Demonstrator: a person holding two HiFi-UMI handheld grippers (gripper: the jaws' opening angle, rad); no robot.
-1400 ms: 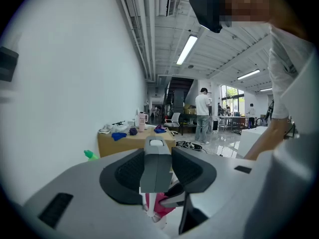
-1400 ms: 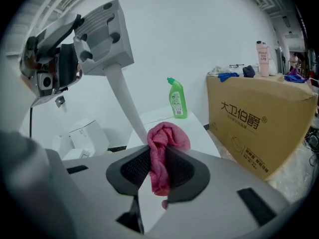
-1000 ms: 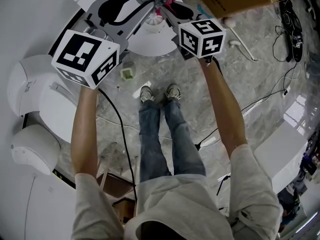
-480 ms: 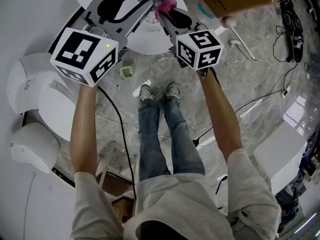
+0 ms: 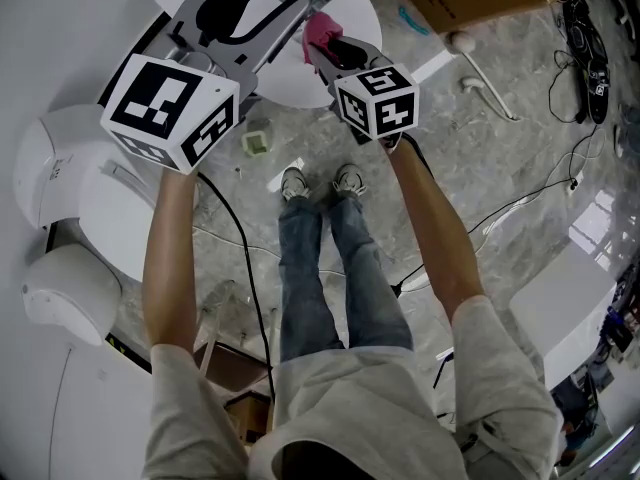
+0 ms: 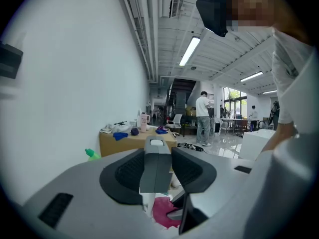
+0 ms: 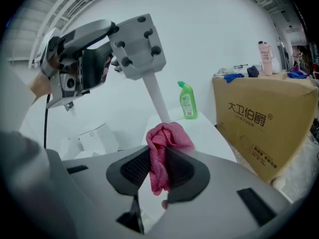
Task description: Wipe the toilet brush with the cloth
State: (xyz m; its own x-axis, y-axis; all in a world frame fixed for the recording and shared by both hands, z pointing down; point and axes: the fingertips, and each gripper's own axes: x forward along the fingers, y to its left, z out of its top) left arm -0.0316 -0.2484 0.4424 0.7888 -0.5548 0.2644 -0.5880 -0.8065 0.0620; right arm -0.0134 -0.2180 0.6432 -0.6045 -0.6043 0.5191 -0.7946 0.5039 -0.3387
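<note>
The left hand-held gripper clamps the toilet brush by its grey handle. The right hand-held gripper pinches a pink cloth, which meets the brush's white shaft just ahead of its jaws.

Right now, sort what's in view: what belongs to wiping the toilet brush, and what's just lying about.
For the job:
- toilet brush, clamped in the left gripper
- pink cloth, pinched in the right gripper

Lying about:
- green bottle
- cardboard box
- small green container on the floor
</note>
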